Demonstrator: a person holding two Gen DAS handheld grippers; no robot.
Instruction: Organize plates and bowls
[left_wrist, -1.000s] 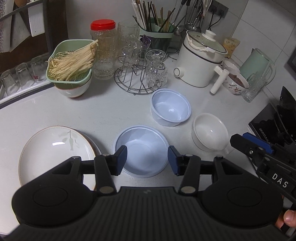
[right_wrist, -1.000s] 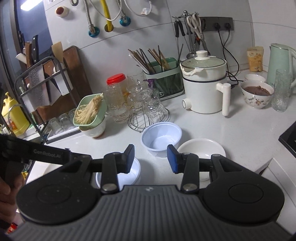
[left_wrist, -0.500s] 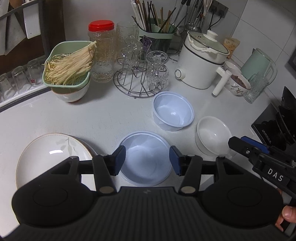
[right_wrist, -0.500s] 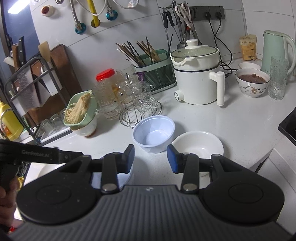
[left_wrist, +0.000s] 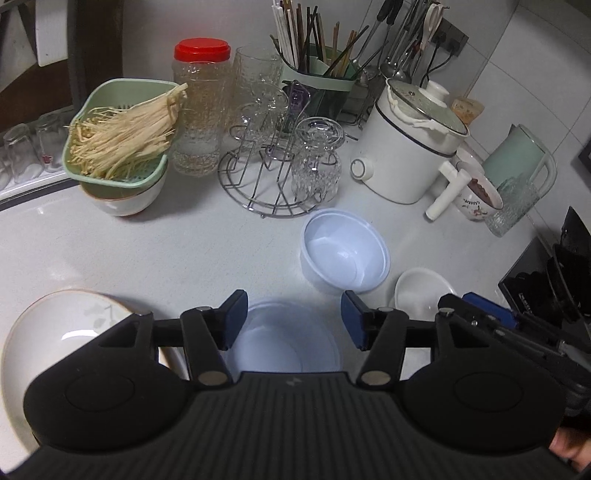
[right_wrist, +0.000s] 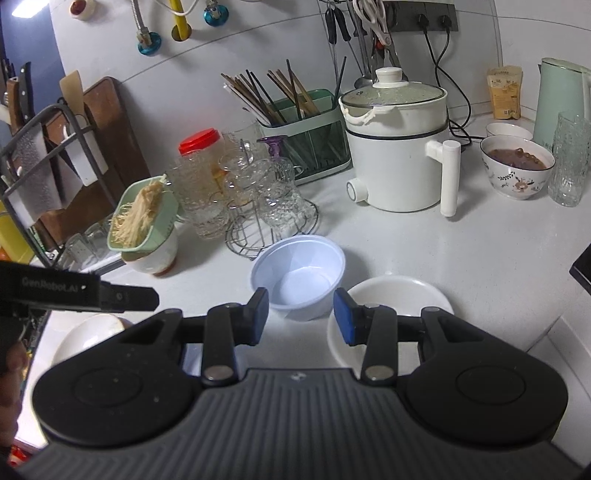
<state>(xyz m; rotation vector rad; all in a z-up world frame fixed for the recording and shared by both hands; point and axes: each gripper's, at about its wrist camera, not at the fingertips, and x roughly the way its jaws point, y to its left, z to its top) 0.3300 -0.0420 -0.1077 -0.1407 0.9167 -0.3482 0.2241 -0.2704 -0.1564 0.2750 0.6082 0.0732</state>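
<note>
While we hover our left tongs (left_wrist: 291, 319) wide above the shallow plastic bowl (left_wrist: 282, 341) on the desk (left_wrist: 184, 243), right tongs (right_wrist: 297, 315) wide and empty, deeper plastic bowl (right_wrist: 299, 275) mouth-up beyond, white bowl (right_wrist: 399, 295) beside it, flowered plate (left_wrist: 70, 321) leftward.

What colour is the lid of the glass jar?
Red; the jar lid shows best in the left wrist view.

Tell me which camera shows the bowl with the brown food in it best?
The right wrist view. There the flowery bowl sits in the open by the white pot, and you can look down onto the brown food. In the left wrist view the same bowl sits squeezed near the edge, partly hidden behind the pot's handle.
</note>
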